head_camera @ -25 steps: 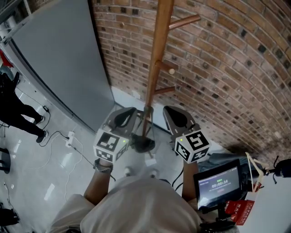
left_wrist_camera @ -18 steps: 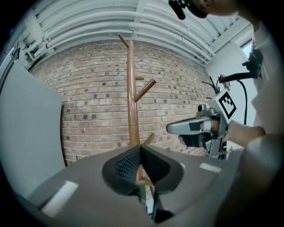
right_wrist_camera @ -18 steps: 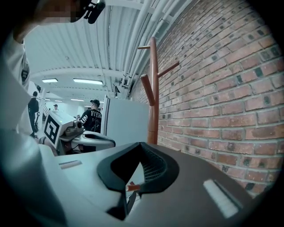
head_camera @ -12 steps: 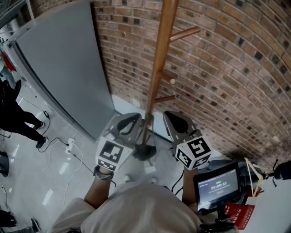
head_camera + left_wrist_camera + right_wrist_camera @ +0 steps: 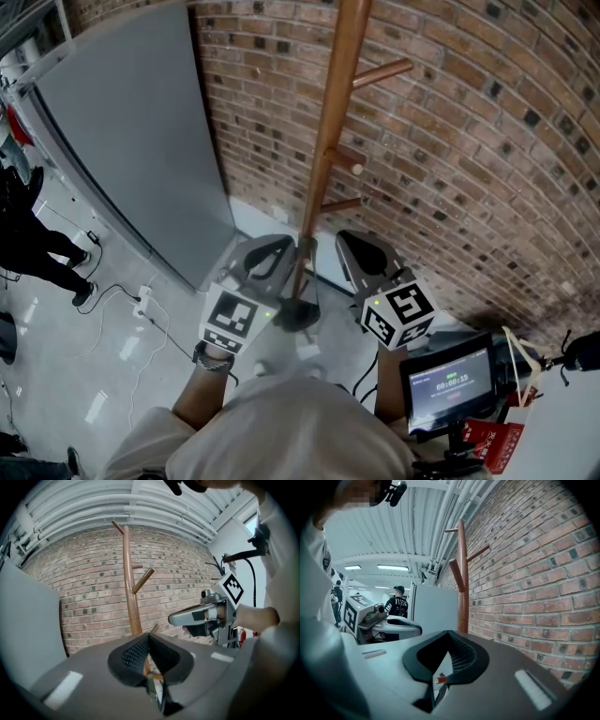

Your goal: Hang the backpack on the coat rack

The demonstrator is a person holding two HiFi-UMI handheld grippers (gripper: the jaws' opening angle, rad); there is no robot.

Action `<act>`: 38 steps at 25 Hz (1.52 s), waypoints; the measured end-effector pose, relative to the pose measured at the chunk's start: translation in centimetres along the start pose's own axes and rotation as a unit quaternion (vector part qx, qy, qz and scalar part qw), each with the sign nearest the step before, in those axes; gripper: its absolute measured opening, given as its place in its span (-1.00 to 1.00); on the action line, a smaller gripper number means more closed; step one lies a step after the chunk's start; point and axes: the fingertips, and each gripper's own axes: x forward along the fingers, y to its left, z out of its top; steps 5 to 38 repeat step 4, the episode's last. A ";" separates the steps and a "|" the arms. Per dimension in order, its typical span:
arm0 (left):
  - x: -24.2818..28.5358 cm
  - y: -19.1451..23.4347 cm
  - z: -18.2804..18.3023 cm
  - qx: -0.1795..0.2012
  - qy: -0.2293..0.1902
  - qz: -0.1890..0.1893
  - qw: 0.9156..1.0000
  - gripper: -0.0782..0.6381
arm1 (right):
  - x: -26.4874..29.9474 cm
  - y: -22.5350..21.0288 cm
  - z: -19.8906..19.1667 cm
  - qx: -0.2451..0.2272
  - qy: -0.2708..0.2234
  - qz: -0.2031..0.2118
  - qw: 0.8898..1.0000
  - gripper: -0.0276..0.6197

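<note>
Both grippers empty and closed, facing the coat rack.

I'm looking steeply down a brick wall (image 5: 469, 141) with a tall grey panel (image 5: 131, 131) standing to its left. The wooden coat rack (image 5: 328, 150) stands upright on the floor (image 5: 112, 375) at the foot of the wall, just right of the panel's near edge. In the head view its dark round base (image 5: 298, 312) lies between my two grippers. My left gripper (image 5: 149, 635) points at the pole, jaws pressed together on nothing. My right gripper (image 5: 448, 633) is beside it, jaws likewise pressed together and empty. A small screen (image 5: 450, 380) sits near my right hand, and a person in dark clothes (image 5: 28, 234) stands at the floor's left edge.
</note>
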 end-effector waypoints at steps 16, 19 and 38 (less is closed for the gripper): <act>0.0 -0.2 0.0 0.001 0.001 -0.001 1.000 -0.79 | 0.0 0.1 -0.2 0.000 0.001 0.002 1.000 -0.91; 0.0 -0.2 0.0 0.001 0.001 -0.001 1.000 -0.79 | 0.0 0.1 -0.2 0.000 0.001 0.002 1.000 -0.91; 0.0 -0.2 0.0 0.001 0.001 -0.001 1.000 -0.79 | 0.0 0.1 -0.2 0.000 0.001 0.002 1.000 -0.91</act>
